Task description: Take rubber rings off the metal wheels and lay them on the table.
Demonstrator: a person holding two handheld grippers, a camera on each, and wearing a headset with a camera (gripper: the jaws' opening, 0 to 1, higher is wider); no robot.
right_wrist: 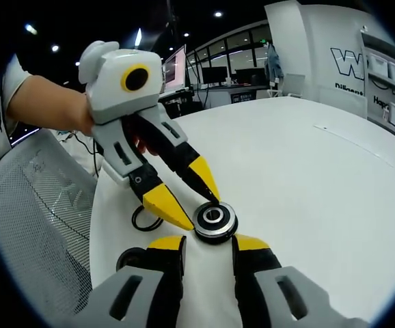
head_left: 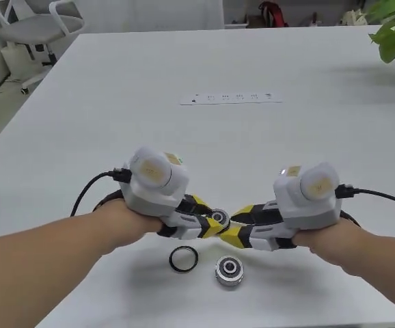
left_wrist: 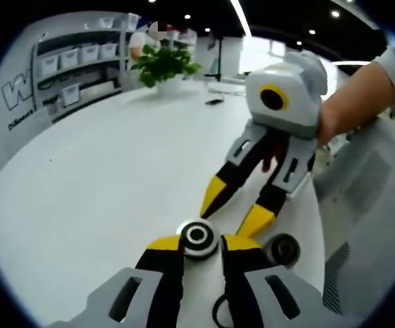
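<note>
The left gripper (left_wrist: pixel 199 244) pinches a small round metal wheel (right_wrist: pixel 214 220) between its yellow jaw tips, held above the white table (head_left: pixel 184 137). The wheel's outer band looks dark, possibly a rubber ring on it, though the fisheye view leaves that unsure. The right gripper (right_wrist: pixel 210 243) faces it with jaws spread, tips just beside the wheel. A loose thin black rubber ring (head_left: pixel 183 259) lies flat on the table below, near a second silver metal wheel (head_left: pixel 229 269).
</note>
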